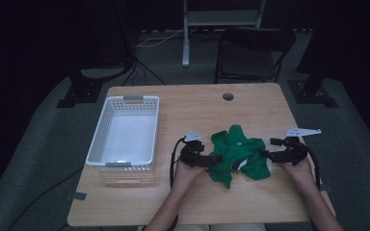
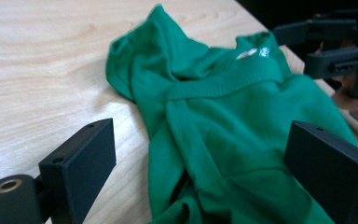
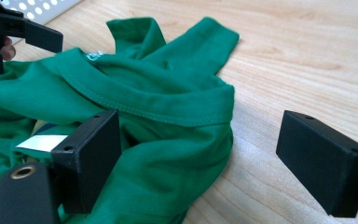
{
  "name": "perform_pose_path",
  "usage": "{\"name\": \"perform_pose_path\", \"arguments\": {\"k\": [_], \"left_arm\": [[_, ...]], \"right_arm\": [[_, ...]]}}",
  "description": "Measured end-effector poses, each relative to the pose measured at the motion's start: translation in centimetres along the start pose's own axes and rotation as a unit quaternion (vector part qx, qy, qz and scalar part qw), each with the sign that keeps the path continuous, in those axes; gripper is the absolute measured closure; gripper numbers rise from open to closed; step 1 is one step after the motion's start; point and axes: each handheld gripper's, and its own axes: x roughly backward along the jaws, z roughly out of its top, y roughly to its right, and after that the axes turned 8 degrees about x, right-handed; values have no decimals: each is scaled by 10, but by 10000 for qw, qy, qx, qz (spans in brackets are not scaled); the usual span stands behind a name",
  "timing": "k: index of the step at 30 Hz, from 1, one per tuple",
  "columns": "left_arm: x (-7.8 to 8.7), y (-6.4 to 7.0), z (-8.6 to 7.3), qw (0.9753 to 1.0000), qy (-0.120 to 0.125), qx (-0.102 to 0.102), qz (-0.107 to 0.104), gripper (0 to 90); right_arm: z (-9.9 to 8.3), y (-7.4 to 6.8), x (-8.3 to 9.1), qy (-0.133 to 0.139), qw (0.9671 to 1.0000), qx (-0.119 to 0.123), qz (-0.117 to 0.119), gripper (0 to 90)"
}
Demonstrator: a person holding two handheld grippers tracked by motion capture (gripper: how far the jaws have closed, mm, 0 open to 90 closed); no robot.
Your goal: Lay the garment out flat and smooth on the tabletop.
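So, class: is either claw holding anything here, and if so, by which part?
Nothing is held. Both the left claw and the right claw are open, jaws wide apart, at opposite sides of the crumpled green shirt on the table.

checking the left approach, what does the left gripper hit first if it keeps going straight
Probably the green shirt: the left gripper is open and the crumpled cloth lies between and just beyond its jaws.

No text can be read; a white print inside the shirt (image 2: 242, 140) collar (image 2: 254, 53) is too blurred to be made out.
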Motion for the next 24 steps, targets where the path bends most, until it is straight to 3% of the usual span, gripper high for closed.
{"name": "perform_pose_path", "arguments": {"k": [4, 7, 9, 10, 12, 13, 14, 16, 18, 21, 24], "left_arm": [[-2, 3, 0, 9999, -40, -85, -40, 99], [-8, 9, 1, 9992, -191, -348, -30, 106], [-13, 11, 0, 9982, -314, -494, 134, 124], [-15, 11, -1, 9978, -386, -531, 59, 131], [-17, 11, -2, 9976, -402, -542, 125, 208], [-17, 12, -4, 9973, -415, -612, 20, 208], [-16, 12, -4, 9976, -350, -593, 46, 362], [-14, 12, -4, 9973, -323, -651, 47, 441], [-12, 11, -4, 9978, -252, -613, 51, 480], [-10, 8, -4, 9980, -261, -579, -32, 564], [-9, 7, -5, 9980, -247, -578, -22, 628]], "right_arm": [[0, 3, -4, -85, 9999, -45, 83, 135], [0, 6, -9, -161, 9996, -92, 203, 136], [0, 6, -12, -197, 9993, -98, 287, 140], [0, 6, -14, -213, 9993, -82, 308, 144], [0, 4, -15, -211, 9991, -50, 356, 180], [0, 3, -15, -221, 9990, -28, 382, 212], [0, 2, -16, -230, 9988, 21, 422, 260], [0, 1, -17, -236, 9989, 72, 398, 339], [0, 0, -15, -166, 9993, 114, 323, 392], [0, 0, -12, -90, 9991, 54, 415, 461], [-2, -1, -12, -137, 9984, 86, 534, 415]]}}
